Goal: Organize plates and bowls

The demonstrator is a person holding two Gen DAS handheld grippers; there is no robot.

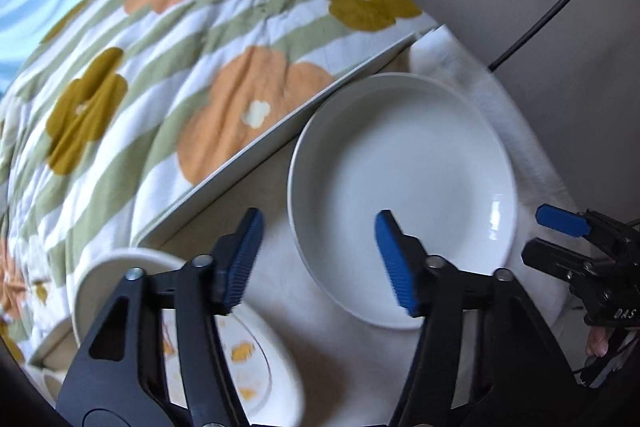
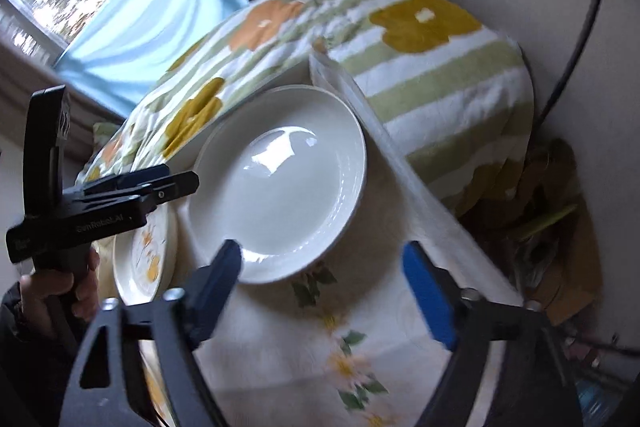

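- Two grippers hang over a small desk (image 2: pixel 400 327) covered with a pale flowered cloth; no earlier view is at hand, so only this moment is told.
- Left gripper (image 1: pixel 318 259): its blue-padded fingers (image 1: pixel 394 263) stand apart with nothing between the pads; the near rim of the white plate (image 1: pixel 404 187) shows in the gap below them, untouched as far as the view tells.
- Right gripper (image 2: pixel 322 279): its fingers (image 2: pixel 428 299) are also spread and empty, poised just over the near edge of the same white plate, seen here at (image 2: pixel 280 179).
- That plate lies flat on the cloth, near the desk's far edge.
- Beside it, on the left gripper's side, sits a cream plate with orange flowers (image 1: pixel 240 355), partly hidden by the left gripper.
- Behind the desk lies a quilt (image 1: pixel 168 67) with green stripes and big orange and mustard flowers.
- A hand (image 2: pixel 60 287) grips the left tool's handle in the right wrist view.
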